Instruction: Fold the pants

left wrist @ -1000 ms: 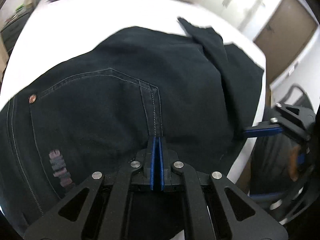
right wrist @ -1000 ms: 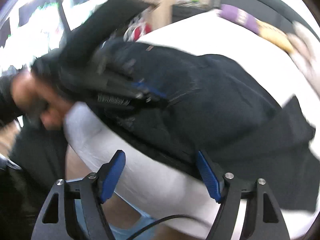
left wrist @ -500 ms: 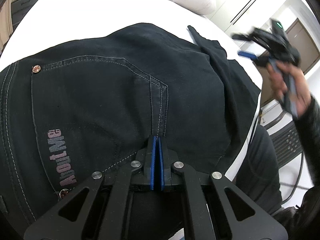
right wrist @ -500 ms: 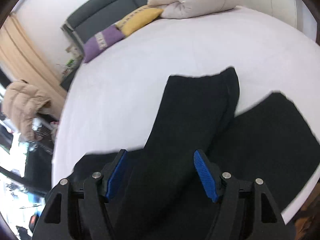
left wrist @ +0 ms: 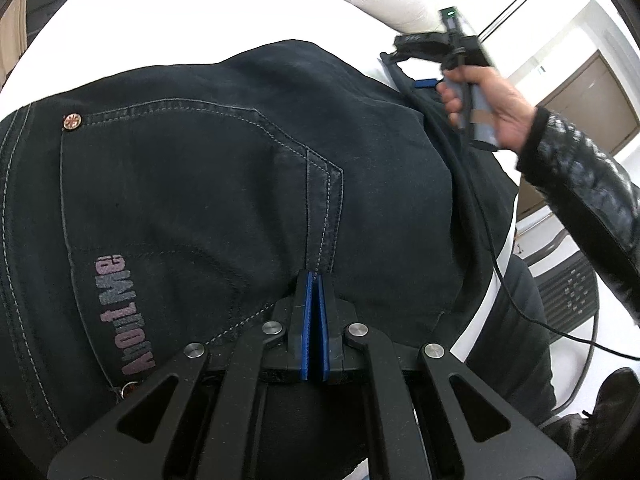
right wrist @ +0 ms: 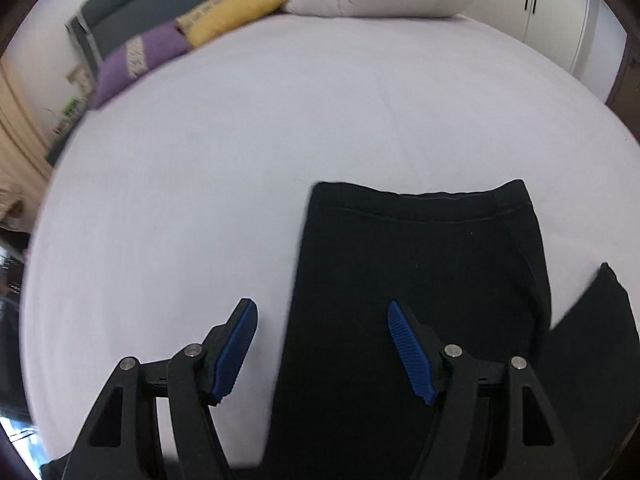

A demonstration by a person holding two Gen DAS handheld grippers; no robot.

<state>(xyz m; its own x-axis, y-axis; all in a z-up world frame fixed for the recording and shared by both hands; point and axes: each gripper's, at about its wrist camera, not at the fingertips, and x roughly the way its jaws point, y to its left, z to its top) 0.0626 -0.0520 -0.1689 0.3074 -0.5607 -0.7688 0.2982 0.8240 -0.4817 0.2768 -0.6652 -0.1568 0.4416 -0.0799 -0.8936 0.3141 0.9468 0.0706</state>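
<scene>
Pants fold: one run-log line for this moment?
stage: fold pending | pants: flat on bed | left hand-held gripper: shut at back pocket seam | right hand-held gripper: open over leg, nothing held

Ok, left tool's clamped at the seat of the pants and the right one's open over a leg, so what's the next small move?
Probably lower the right tool onto the leg and close near its hem. Its jaws stand open, holding nothing, with the leg's left edge between them, flat on the bed. The left tool is shut at the seat of the pants, so that end seems anchored.
</scene>
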